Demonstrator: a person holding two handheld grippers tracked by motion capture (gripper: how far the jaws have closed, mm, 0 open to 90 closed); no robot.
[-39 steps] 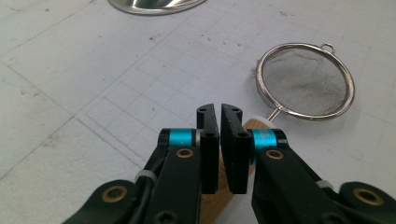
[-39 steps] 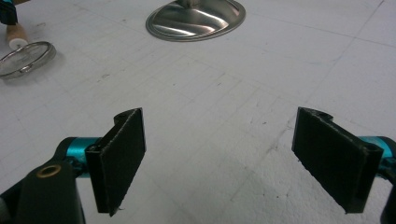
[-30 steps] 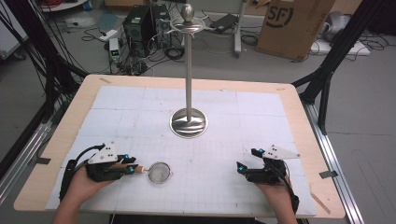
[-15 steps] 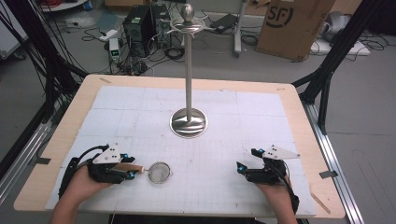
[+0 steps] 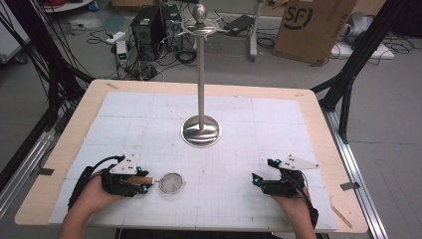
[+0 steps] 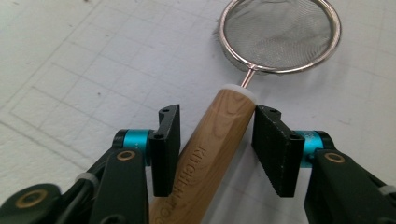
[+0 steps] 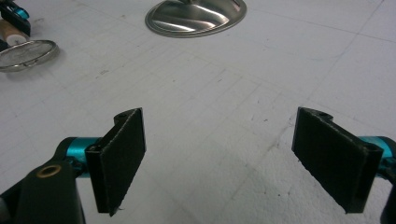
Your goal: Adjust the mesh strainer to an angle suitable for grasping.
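A small round mesh strainer [image 5: 171, 183] with a wooden handle [image 6: 215, 140] lies flat on the white gridded mat [image 5: 224, 164], at the front left. My left gripper [image 5: 144, 185] rests on the mat with its jaws on either side of the handle's front end [image 6: 215, 112]. The handle lies slantwise between them, close to both, with a gap showing on each side. My right gripper [image 5: 261, 178] rests at the front right, open wide [image 7: 219, 114], with bare mat between its jaws. In the right gripper view the strainer [image 7: 28, 53] lies far off to the left.
A tall metal stand [image 5: 200, 130] with a round shiny base [image 7: 196, 16] and a hooked top stands mid-table behind both grippers. The table's wooden rim [image 5: 59, 149] frames the mat. Boxes, computers and cables lie on the floor beyond.
My left hand has shifted slightly around the strainer's handle. The strainer, the stand and my right gripper have stayed where they were.
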